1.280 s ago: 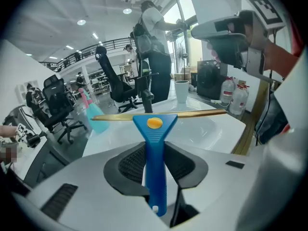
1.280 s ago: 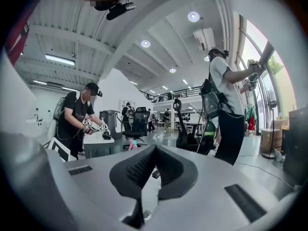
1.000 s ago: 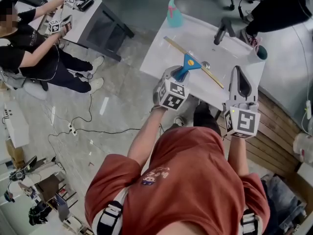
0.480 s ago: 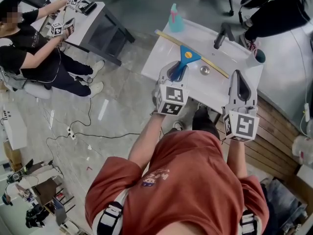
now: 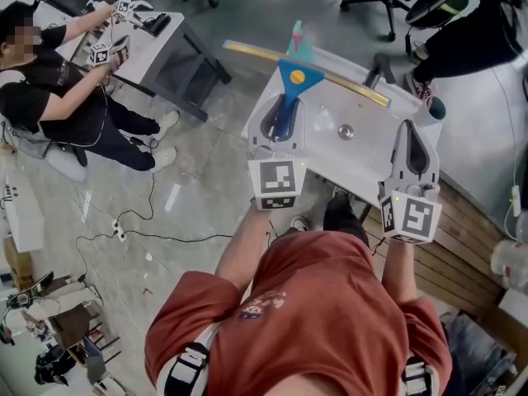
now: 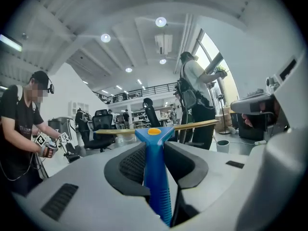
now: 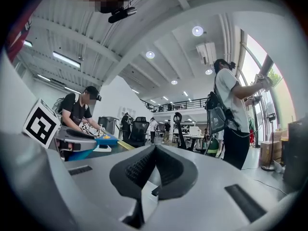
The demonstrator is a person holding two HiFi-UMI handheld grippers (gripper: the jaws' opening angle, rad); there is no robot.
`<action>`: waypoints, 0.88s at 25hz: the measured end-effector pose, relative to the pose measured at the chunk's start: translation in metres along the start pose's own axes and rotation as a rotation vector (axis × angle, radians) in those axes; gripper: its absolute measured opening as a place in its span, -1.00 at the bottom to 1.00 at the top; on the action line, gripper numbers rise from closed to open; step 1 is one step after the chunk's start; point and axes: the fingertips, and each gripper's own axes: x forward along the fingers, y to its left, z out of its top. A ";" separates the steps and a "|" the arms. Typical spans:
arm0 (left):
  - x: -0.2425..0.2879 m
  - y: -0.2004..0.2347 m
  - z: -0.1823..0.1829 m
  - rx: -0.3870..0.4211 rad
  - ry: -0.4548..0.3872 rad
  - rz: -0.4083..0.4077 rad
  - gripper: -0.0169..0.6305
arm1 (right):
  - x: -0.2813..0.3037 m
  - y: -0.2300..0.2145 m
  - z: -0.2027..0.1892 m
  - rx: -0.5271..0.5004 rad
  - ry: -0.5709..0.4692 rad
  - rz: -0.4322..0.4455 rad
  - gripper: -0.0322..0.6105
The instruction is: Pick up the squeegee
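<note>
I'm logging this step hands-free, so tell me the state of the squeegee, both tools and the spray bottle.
Squeegee: gripped by its blue handle, held clear of the table.
Left tool: shut on the squeegee handle.
Right tool: shut, nothing between its jaws.
Spray bottle: upright at the table's far edge, untouched.

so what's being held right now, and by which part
The left gripper holds the squeegee by its handle. The right gripper is shut, holding nothing.
</note>
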 end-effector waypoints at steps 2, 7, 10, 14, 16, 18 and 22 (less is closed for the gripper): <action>-0.004 0.005 0.017 0.000 -0.049 0.018 -0.56 | 0.003 -0.001 0.009 0.004 -0.022 -0.004 -0.88; -0.011 0.019 0.061 -0.035 -0.204 0.087 -0.56 | 0.014 -0.004 0.030 -0.010 -0.078 -0.004 -0.88; -0.020 0.026 0.087 -0.084 -0.309 0.123 -0.56 | 0.015 -0.010 0.044 -0.023 -0.113 -0.014 -0.88; -0.026 0.027 0.104 -0.077 -0.381 0.120 -0.56 | 0.014 -0.023 0.061 -0.038 -0.157 -0.045 -0.88; -0.030 0.028 0.107 -0.081 -0.401 0.122 -0.56 | 0.014 -0.028 0.068 -0.036 -0.174 -0.056 -0.88; -0.033 0.029 0.110 -0.083 -0.416 0.124 -0.56 | 0.014 -0.030 0.072 -0.036 -0.182 -0.061 -0.88; -0.032 0.031 0.116 -0.082 -0.431 0.127 -0.56 | 0.017 -0.034 0.077 -0.033 -0.188 -0.065 -0.88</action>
